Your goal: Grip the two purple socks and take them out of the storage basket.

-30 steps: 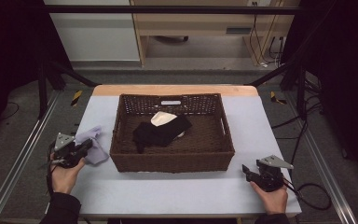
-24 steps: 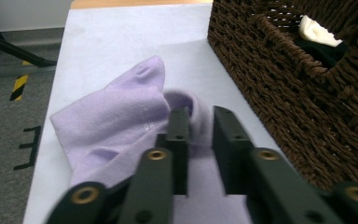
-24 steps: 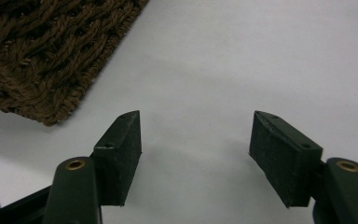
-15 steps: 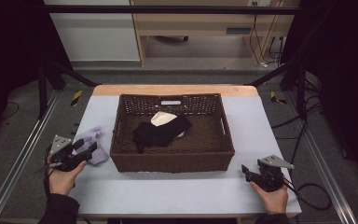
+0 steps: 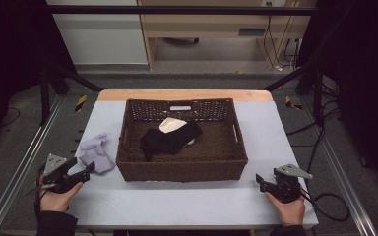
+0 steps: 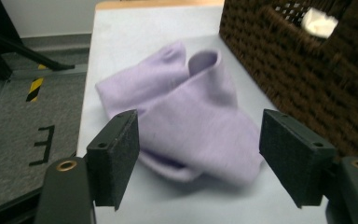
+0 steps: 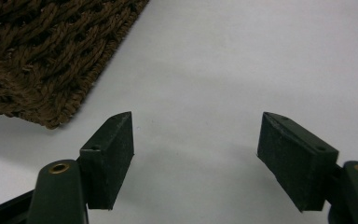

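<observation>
A lilac cloth (image 5: pixel 94 153) (image 6: pixel 186 126) lies crumpled on the table left of the brown wicker basket (image 5: pixel 128 167). My left gripper (image 5: pixel 89 168) (image 6: pixel 198 161) sits just short of the cloth; its jaws have just been opening and stand wide, free of the fabric. Inside the basket lie a black garment (image 5: pixel 170 139) and a cream cloth (image 5: pixel 170 124). At the table's front right, my right gripper (image 5: pixel 260 180) (image 7: pixel 198 156) hovers low over bare tabletop, its jaws also just opened, with nothing between them. A basket corner (image 7: pixel 46 60) lies ahead to its left.
The pale table (image 5: pixel 187 206) has a wooden strip along its far edge. Metal rails run along both sides, and a cable (image 5: pixel 332 201) trails off the right gripper over the table's right edge. Bare tabletop runs along the front.
My left gripper has let go of the lilac cloth and drawn back toward the front left of the table. The cloth stays beside the basket. The right hand has kept still.
</observation>
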`<state>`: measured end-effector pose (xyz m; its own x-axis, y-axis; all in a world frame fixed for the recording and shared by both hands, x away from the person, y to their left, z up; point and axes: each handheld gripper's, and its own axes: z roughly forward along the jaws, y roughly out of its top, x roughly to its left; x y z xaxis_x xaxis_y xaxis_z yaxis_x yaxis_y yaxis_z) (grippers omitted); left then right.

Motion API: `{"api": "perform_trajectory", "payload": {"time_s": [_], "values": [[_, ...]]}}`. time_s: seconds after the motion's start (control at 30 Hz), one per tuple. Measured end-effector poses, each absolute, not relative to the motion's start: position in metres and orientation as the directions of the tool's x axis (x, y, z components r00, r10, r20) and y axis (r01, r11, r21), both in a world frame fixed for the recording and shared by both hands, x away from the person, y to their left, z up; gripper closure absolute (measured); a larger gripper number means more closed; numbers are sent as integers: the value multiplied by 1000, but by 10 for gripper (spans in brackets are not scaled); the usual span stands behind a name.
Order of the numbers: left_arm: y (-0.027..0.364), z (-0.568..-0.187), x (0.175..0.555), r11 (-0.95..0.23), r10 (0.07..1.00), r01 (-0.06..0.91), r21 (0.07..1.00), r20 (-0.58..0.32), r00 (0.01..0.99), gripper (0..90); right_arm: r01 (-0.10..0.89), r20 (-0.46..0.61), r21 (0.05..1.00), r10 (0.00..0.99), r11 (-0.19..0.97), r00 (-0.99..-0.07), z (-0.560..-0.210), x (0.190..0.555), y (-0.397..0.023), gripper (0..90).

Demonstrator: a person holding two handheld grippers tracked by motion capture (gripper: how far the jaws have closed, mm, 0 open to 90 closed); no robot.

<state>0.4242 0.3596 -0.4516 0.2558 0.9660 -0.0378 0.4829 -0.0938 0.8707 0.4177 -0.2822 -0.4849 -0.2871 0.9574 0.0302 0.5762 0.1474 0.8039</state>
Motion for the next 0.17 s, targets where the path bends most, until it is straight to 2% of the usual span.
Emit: {"api": "perform_trajectory", "payload": {"time_s": [0.17], "values": [[364, -460, 415, -98, 972, 515, 851, -29, 233, 275, 576, 29, 804, 959, 145, -281, -485, 418, -283, 265]]}}
